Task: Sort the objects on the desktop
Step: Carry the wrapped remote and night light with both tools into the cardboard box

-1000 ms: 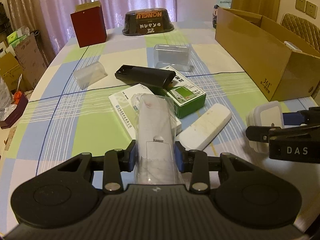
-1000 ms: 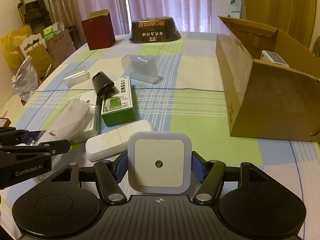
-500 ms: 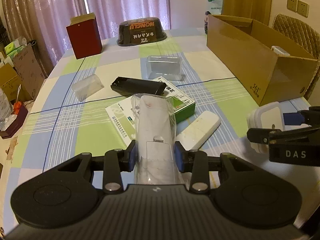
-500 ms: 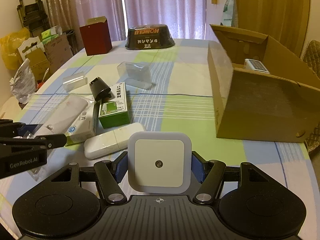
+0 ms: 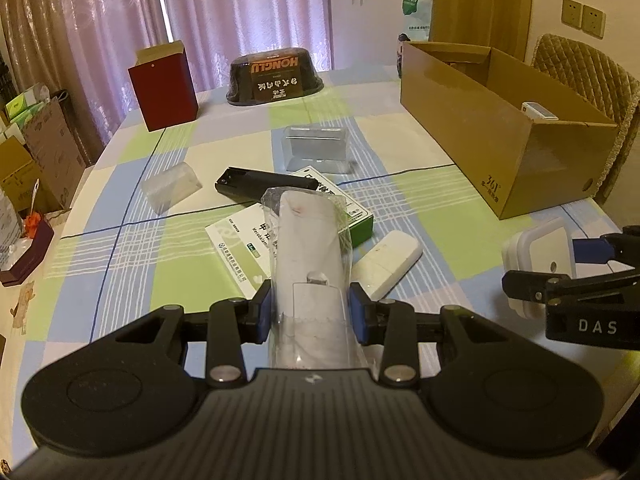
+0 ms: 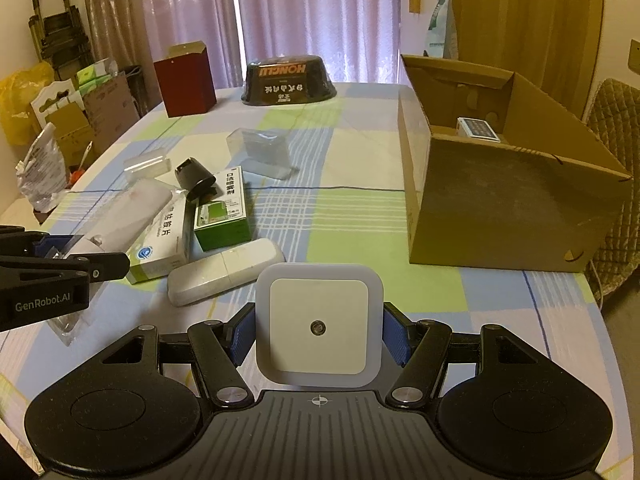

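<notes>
Both loads hang above the checked surface (image 6: pixel 360 216): the left hand-held gripper (image 5: pixel 311 312) pinches a plastic-wrapped white remote (image 5: pixel 308 256), the right hand-held gripper (image 6: pixel 319 336) a square night light (image 6: pixel 319 328), apparently bound for the cardboard box (image 6: pixel 512 196) at the right edge.

The dark bowl-shaped container (image 5: pixel 275 79) at the table's far end reads "HONGLU", upside down. The cardboard box (image 5: pixel 496 190) bears "361°" near its lower corner. The right gripper (image 5: pixel 560 264) shows "DAS"; the left gripper (image 6: pixel 60 258) shows "GenRobot.AI". Chinese print on the green box (image 6: pixel 222 216) is too small to read.
</notes>
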A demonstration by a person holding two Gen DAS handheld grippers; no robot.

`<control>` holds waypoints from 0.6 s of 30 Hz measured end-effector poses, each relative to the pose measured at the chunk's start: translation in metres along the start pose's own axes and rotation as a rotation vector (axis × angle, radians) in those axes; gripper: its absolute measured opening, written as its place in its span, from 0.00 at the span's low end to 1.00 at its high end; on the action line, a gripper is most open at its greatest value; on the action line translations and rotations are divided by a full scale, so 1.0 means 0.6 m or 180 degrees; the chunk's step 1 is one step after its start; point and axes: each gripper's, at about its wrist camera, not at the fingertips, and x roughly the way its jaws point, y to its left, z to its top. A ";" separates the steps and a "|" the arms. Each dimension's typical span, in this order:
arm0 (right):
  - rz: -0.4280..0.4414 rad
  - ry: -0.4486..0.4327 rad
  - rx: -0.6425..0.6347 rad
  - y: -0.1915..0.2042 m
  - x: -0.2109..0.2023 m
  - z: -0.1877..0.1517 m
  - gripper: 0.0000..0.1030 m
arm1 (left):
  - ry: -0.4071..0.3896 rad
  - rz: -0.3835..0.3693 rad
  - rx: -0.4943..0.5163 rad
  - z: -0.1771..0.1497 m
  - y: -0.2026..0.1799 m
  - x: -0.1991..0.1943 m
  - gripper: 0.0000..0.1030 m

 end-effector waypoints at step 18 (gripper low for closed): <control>-0.0233 -0.0527 0.0203 -0.068 -0.079 0.062 0.62 | -0.0266 -0.0251 0.0146 0.079 -0.063 -0.031 0.32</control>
